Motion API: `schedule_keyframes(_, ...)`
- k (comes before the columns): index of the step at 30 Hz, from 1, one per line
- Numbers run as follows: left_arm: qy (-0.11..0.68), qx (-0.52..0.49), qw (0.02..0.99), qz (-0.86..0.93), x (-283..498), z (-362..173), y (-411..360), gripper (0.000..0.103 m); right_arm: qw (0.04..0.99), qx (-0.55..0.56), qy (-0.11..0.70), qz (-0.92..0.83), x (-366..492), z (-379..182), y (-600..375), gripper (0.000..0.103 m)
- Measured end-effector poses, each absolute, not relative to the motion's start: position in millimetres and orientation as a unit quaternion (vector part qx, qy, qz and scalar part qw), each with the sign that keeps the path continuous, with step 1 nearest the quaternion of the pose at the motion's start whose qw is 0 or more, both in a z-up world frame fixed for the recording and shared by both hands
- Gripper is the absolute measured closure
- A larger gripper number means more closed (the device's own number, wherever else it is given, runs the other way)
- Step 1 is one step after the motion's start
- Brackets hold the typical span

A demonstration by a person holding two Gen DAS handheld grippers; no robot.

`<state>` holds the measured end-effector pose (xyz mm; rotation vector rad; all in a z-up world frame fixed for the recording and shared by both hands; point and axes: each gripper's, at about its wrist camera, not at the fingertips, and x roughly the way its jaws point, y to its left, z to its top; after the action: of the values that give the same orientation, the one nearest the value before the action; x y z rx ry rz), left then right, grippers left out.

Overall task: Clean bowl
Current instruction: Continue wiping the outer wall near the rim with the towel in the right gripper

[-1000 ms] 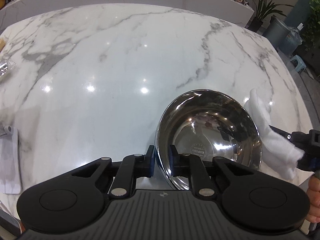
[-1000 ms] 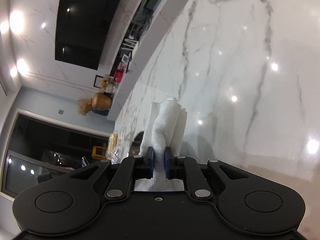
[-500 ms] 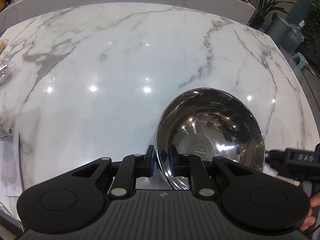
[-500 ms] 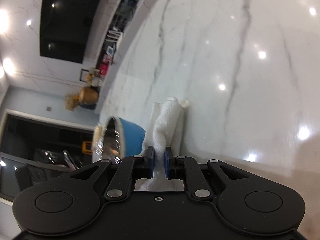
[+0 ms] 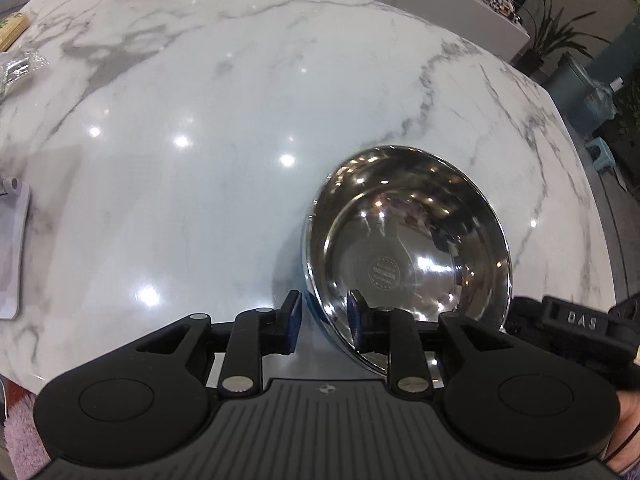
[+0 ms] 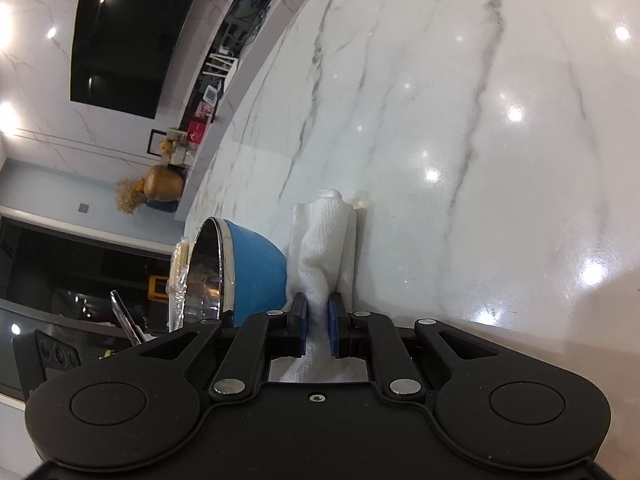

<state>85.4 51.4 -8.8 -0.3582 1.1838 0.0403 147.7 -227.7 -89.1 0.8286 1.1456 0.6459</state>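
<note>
The bowl is steel inside and blue outside. It sits on the marble table, straight ahead of the left gripper and a little to its right, with its mouth facing the left wrist camera. In the right wrist view the bowl shows edge-on, tipped so that its rim stands almost upright, just left of the right gripper's tips.

The left gripper points steeply down at the table. Its 2 jaws have just been opening and now stand apart, 1 on each side of the bowl's near rim. The blue pad on the outer side shows a clear gap to the bowl wall; the inner pad lies over the polished inside, and whether it touches the steel I cannot tell.

The right gripper points at a shallower downward angle and is rolled, so the table runs up the right side of its view. Its jaws are clamped on a folded white paper towel, which sticks out ahead of the tips, its left edge against the bowl's blue outside.

In the left wrist view, part of the right gripper's black body shows at the right edge, beside the bowl's rim.

A flat white card lies far to the left of the left gripper.
</note>
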Motion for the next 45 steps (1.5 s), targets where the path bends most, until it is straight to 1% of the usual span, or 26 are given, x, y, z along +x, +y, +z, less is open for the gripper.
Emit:
schedule_keyframes(6, 0.553, -0.140, 0.821, 0.009, 85.1, -5.4, 50.0, 0.082, 0.721, 0.362, 0.516, 0.288, 147.7, -80.6, -227.6, 0.093)
schedule_keyframes(10, 0.544, -0.121, 0.830, 0.010, 89.5, -2.2, 53.4, 0.091, 0.726, 0.378, 0.496, 0.290, 151.3, -65.9, -238.7, 0.093)
schedule_keyframes(16, 0.534, -0.111, 0.838, 0.010, 99.2, 1.7, 56.7, 0.092, 0.733, 0.389, 0.456, 0.321, 156.6, -37.3, -247.3, 0.093)
schedule_keyframes(19, 0.534, -0.106, 0.839, 0.009, 102.3, 0.0, 53.5, 0.093, 0.735, 0.378, 0.455, 0.331, 158.7, -30.3, -242.8, 0.093)
schedule_keyframes(25, 0.536, -0.106, 0.838, 0.005, 102.2, -1.5, 50.2, 0.093, 0.727, 0.373, 0.471, 0.332, 158.9, -43.5, -235.3, 0.093)
schedule_keyframes(30, 0.536, -0.103, 0.838, 0.008, 103.5, -1.7, 49.2, 0.092, 0.715, 0.399, 0.472, 0.326, 158.4, -56.6, -239.3, 0.093)
schedule_keyframes(36, 0.536, -0.100, 0.838, 0.010, 103.4, -1.4, 47.0, 0.092, 0.716, 0.383, 0.496, 0.307, 157.7, -73.0, -232.5, 0.093)
schedule_keyframes(41, 0.531, -0.116, 0.839, 0.016, 102.5, -1.6, 50.9, 0.092, 0.712, 0.372, 0.516, 0.297, 152.2, -89.6, -223.2, 0.093)
schedule_keyframes(42, 0.531, -0.118, 0.839, 0.018, 102.3, -1.6, 51.3, 0.091, 0.712, 0.374, 0.515, 0.296, 151.7, -90.2, -223.4, 0.093)
schedule_keyframes(44, 0.532, -0.131, 0.836, 0.026, 100.6, -2.3, 54.5, 0.081, 0.712, 0.375, 0.514, 0.296, 150.9, -91.2, -223.6, 0.093)
schedule_keyframes(45, 0.534, -0.138, 0.834, 0.029, 99.7, -2.7, 55.7, 0.080, 0.713, 0.373, 0.514, 0.296, 150.9, -90.6, -223.5, 0.093)
